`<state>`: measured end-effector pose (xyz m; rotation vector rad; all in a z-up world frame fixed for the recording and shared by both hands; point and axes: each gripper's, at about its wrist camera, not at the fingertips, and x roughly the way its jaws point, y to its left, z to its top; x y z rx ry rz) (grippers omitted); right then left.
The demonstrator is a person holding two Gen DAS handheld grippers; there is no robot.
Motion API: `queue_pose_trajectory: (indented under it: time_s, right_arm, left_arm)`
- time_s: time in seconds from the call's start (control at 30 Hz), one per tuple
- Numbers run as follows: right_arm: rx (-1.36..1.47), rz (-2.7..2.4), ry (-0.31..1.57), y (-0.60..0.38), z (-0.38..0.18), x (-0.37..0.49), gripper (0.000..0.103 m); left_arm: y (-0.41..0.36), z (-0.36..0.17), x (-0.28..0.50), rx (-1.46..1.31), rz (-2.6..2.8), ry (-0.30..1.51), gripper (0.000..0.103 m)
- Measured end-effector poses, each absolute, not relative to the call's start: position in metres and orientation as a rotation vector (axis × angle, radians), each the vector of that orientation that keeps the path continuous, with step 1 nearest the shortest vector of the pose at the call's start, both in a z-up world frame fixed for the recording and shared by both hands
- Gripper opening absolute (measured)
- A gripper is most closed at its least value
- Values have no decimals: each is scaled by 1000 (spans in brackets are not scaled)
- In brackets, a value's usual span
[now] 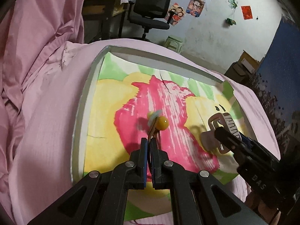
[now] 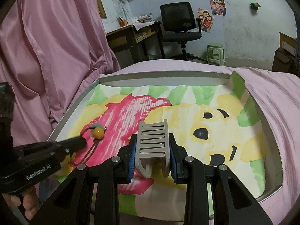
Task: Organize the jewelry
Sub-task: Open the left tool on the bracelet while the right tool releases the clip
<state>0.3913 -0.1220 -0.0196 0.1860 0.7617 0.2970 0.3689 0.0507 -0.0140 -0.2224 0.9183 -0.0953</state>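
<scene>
1. Right now we hold one piece in each gripper above the open tray, which sits on pink bedding and is lined with a painted sheet.

2. Our left gripper is pinched together on the brown cord of a hair tie; its yellow bead sticks out just past the fingertips, pointing forward and slightly right along the fingers, over the pink patch of the painting.

3. Our right gripper is clamped on a grey hair claw. The blue pads press its two sides, and its long axis runs forward along the fingers, with the slotted back facing up.

4. The relation that matters next: both pieces hang over the left-centre of the tray, with the claw to the right of the hair tie. In the left wrist view the right gripper stands close beside the bead, near but apart.

5. We judge that each piece wants its own spot, so the claw should go right, where the yellow part of the sheet lies bare, and the hair tie left.

6. Edges: the tray's raised white rim runs along the left and far sides, and bedding laps over the right edge. Room is widest toward the far right; the looped cord could snag if our two grippers cross.
</scene>
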Motion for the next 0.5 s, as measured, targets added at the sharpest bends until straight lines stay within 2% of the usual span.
queue_pose_trajectory:
  time_s: [0.07, 0.17, 0.2, 0.23, 0.27, 0.3, 0.37, 0.5]
  right_arm:
    - [186, 303, 754, -124, -20, 388, 28]
    - [190, 298, 712, -130, -14, 377, 41]
    - [188, 292, 691, -132, -10, 372, 47]
    - [185, 287, 666, -134, -6, 366, 49]
    - [185, 285, 649, -136, -3, 362, 49]
    - [186, 279, 630, -138, 1, 358, 50]
    - [198, 271, 589, -144, 8, 348, 57]
    - [191, 261, 515, -149, 21, 329, 65]
  left_arm:
    - [51, -11, 364, -217, -99, 907, 5]
    - [50, -7, 354, -210, -106, 871, 14]
    - [49, -4, 351, -210, -115, 857, 20]
    - [48, -2, 347, -211, -126, 840, 24]
    - [46, 1, 342, -210, -132, 819, 32]
    - [45, 3, 337, -204, -125, 800, 46]
    - [42, 10, 324, -183, -99, 737, 58]
    - [44, 19, 306, -173, -82, 659, 58]
